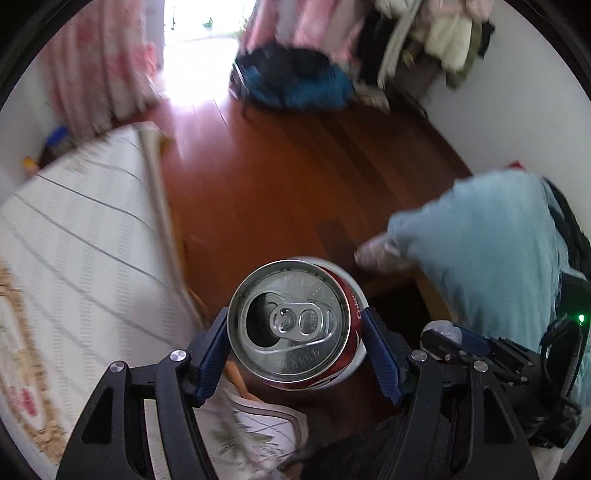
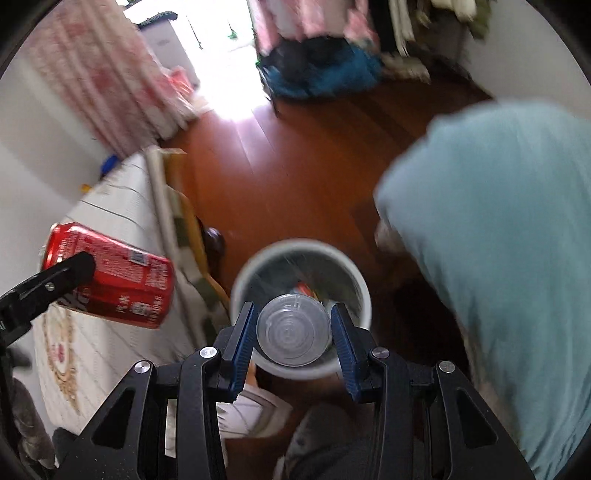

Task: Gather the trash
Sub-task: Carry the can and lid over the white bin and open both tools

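Note:
My left gripper (image 1: 295, 332) is shut on a red soda can (image 1: 291, 325), its opened silver top facing the camera. The same can (image 2: 110, 277) shows at the left of the right wrist view, held in the air over the bed edge. My right gripper (image 2: 293, 328) is shut on a clear plastic cup (image 2: 293, 330), held directly above a white trash bin (image 2: 351, 277) that stands on the wooden floor and holds some trash. In the left wrist view the bin's white rim (image 1: 360, 291) peeks out behind the can.
A bed with a white quilted cover (image 1: 74, 240) runs along the left. A person's leg in light blue cloth (image 2: 498, 258) fills the right. Pink curtains (image 1: 96, 74), a blue bag (image 1: 295, 81) and piled clothes (image 1: 436, 33) are at the far wall.

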Demonstrator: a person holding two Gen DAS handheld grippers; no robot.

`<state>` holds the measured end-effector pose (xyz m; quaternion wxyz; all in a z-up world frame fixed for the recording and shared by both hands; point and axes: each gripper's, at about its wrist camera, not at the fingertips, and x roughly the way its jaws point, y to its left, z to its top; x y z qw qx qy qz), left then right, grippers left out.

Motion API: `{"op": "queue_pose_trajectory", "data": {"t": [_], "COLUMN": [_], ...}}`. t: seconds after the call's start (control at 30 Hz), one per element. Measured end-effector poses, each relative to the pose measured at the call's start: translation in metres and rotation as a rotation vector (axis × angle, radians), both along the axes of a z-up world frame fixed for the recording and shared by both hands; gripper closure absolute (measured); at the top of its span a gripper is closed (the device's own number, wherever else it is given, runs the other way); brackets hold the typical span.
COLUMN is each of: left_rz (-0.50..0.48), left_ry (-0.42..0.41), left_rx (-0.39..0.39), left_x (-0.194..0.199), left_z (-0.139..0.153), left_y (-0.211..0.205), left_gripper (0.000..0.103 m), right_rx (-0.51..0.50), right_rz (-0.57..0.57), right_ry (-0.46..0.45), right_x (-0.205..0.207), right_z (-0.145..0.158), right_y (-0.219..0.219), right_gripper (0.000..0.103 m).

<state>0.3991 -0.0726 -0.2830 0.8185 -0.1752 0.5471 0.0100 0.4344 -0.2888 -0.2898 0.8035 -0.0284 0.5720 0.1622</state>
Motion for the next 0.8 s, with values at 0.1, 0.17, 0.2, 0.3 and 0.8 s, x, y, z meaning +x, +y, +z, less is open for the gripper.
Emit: {"op": "queue_pose_trajectory", "data": {"t": [0.1,0.17,0.2,0.3,0.8], "left_rz": [-0.034,-0.04,-0.043,-0.037,0.04], "left_ry": [0.076,0.113,0.134,0.163,0.118], "left_rx": [-0.036,-0.05,-0.066,-0.072,0.157], "left_x": [0.028,0.041,0.046,0.057,0.009], "left_z": [-0.033,-0.049,-0.057,-0.071,-0.043], "left_y": [-0.011,-0.015,-0.019,-0.02,-0.009], "left_gripper": [0.036,0.036,0.035,0.005,0.0], "right_rx": [-0.014,-0.018,-0.027,-0.039,-0.053], "right_rz": [-0.025,-0.025,-0.028,-0.038,-0.072], "right_ry": [0.066,0.096,0.109,0.141,0.151], "right_x": [0.01,0.016,0.019,0.029,0.035], "right_z": [-0.039,-0.057,-0.067,-0.091,-0.11], "right_y": [-0.017,-0.021,-0.022,-0.025,-0.015], "right_gripper": [0.06,0.06,0.06,0.06,0.001]}}
